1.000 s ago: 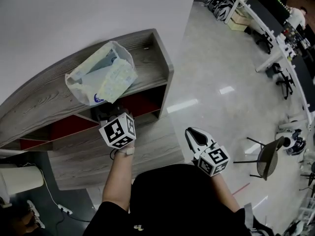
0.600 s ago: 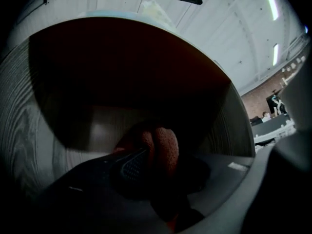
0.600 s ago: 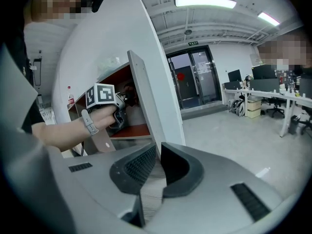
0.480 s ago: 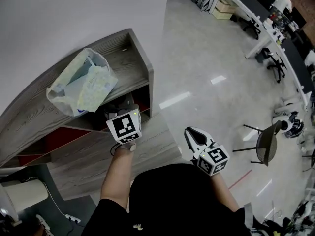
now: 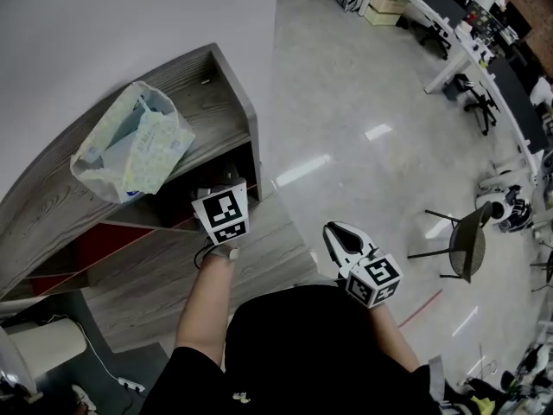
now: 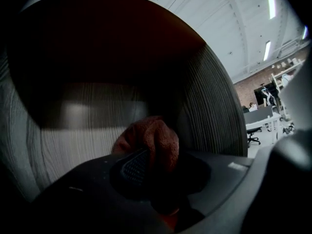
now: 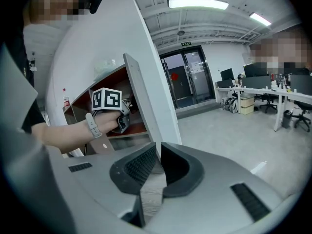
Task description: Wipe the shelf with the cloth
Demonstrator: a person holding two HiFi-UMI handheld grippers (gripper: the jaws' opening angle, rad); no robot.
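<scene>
Glossy grey floor (image 5: pixel 363 102) and a white wall (image 5: pixel 104 24) surround a grey wood-grain shelf (image 5: pixel 216 72) with red back panels. The left tongs (image 6: pixel 151 162) reach into the shelf's end compartment, under the top board. Their jaws are clamped on a reddish-brown cloth (image 6: pixel 150 135), which bunches up out of them and covers most of one ribbed pad. Ahead of these tongs lies the pale grained floor of the compartment, with a dark recess beyond it, and the compartment's side panel rises just to their right. Whether the cloth is pressed onto the wood or is just above it cannot be told from the left gripper view.

On top of the shelf, above and to the left of the left tongs, a crumpled clear plastic bag (image 5: pixel 130 141) lies with pale contents.

The right tongs (image 5: pixel 344 239) hang well apart from the shelf, close to the person's dark-clothed torso and to the right of the left tongs. Their jaws are drawn together to a thin slit at the tips and hold nothing. In the right gripper view the left tongs appear ahead and to the left, held in the compartment by a bare forearm with a grey wristband (image 7: pixel 92 126). Far beyond the right tongs stand a black chair (image 5: pixel 467 253) and long white office desks (image 5: pixel 458 33).
</scene>
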